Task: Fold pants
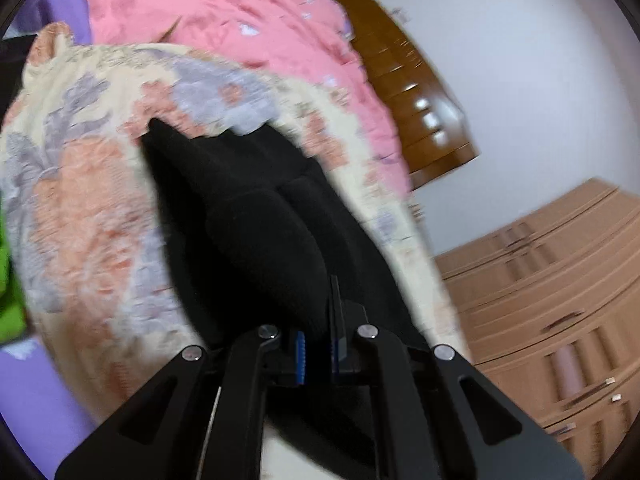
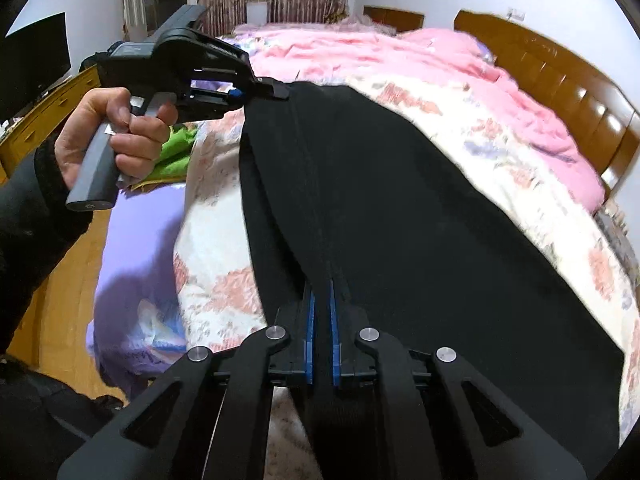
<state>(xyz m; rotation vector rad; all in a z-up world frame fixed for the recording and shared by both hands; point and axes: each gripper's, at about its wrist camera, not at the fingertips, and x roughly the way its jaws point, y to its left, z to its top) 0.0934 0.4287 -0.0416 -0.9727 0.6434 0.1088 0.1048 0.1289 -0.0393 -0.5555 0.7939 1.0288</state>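
The black pants [image 2: 400, 216] hang stretched over the floral bedspread [image 2: 500, 148]. My right gripper [image 2: 321, 312] is shut on the near edge of the pants. My left gripper [image 2: 276, 90], held by a hand at upper left in the right wrist view, is shut on the far corner of the pants and lifts it. In the left wrist view the left gripper [image 1: 318, 344] pinches bunched black pants [image 1: 256, 216] that hang down toward the bedspread [image 1: 92, 208].
A pink quilt [image 2: 400, 56] lies at the head of the bed by the wooden headboard [image 2: 560, 76]. A green cloth [image 2: 176, 156] and a purple sheet [image 2: 140, 232] are on the bed's left side. Wooden cabinets [image 1: 560, 280] stand to the right.
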